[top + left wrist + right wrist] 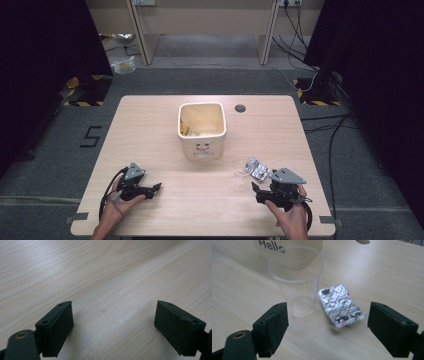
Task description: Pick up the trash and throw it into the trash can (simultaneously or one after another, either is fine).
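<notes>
A silver blister pack (342,305) lies on the table (165,190) just in front of the right gripper (328,325), whose jaws stand wide apart with nothing between them but bare wood and the near end of the pack. The pack's long axis runs from its far end beside the cup (297,281) toward the near right, and that near end lifts slightly off the wood. The clear plastic cup stands upright with its mouth up, just beside the pack; whether the two touch cannot be told. The right gripper view brings out the pack's crinkled foil and the word "Hello" printed on the bin (289,245) behind the cup; from above, the pack (257,168) is a small glint and the cup (240,171) a faint ring. The high view shows what the gripper views do not: the bin (202,131) is a cream square tub near the table's middle, open at the top, with scraps inside and a small face on its near wall. The left gripper (156,188) lies low over the near left of the table in a person's hand (116,207), well apart from the pack; its own view shows its jaws (113,327) spread wide over bare wood, holding nothing. The right hand (290,217) grips the other tool at the near right. The table is pale wood grain with a round cable hole (240,108) near its far edge. Around it lie grey carpet, black curtains on both sides, trailing cables and striped tape on the floor.
</notes>
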`<state>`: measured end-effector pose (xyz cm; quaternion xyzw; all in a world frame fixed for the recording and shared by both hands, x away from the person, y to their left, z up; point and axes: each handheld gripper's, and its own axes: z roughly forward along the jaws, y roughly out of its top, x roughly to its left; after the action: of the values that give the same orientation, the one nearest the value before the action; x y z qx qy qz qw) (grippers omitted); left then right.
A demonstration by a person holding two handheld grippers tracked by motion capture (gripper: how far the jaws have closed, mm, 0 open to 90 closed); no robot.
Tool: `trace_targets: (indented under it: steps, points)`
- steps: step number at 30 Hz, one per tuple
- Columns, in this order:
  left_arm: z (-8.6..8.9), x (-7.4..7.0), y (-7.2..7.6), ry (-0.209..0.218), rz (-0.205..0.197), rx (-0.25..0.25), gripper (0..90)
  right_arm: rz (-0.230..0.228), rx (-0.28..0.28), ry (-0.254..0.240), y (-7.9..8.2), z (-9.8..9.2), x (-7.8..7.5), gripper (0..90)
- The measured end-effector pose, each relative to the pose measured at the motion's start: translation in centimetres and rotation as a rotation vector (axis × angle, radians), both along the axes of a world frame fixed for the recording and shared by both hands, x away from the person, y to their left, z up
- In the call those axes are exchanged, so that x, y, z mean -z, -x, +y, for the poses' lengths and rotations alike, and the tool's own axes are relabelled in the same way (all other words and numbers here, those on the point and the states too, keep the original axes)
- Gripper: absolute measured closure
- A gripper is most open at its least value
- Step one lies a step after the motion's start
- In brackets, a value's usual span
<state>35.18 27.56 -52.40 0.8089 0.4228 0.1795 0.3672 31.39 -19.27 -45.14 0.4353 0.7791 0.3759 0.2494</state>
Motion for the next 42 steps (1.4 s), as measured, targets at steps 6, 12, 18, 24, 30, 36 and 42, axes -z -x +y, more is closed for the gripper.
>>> trace_targets:
  steps: [6,12,18,24,30,36,42]
  points:
    - [0.0,0.0,0.0,0.000,0.001,0.001,14.3,-0.017,-0.020,0.002,-0.9,0.6,-1.1,20.1]
    - [0.0,0.0,0.0,0.000,0.001,0.001,14.3,-0.023,-0.041,-0.024,-2.3,1.1,-1.6,24.3]
    - [0.0,0.0,0.0,0.000,0.001,0.001,14.3,-0.015,-0.048,-0.041,-3.3,1.2,-1.9,27.2]
    - [0.0,0.0,0.0,0.000,0.001,0.001,14.3,-0.004,-0.049,-0.034,-4.6,1.5,-1.8,31.9]
    - [0.0,0.0,0.0,-0.001,0.002,0.001,14.3,0.008,-0.065,-0.018,-5.5,2.0,-1.6,38.3]
    - [0.0,0.0,0.0,0.000,0.002,0.000,14.4,0.029,-0.066,-0.016,-6.3,2.0,-1.2,41.7]
    - [0.0,0.0,0.0,0.001,0.001,0.000,14.4,0.045,-0.071,0.004,-6.7,2.1,-0.8,47.6]
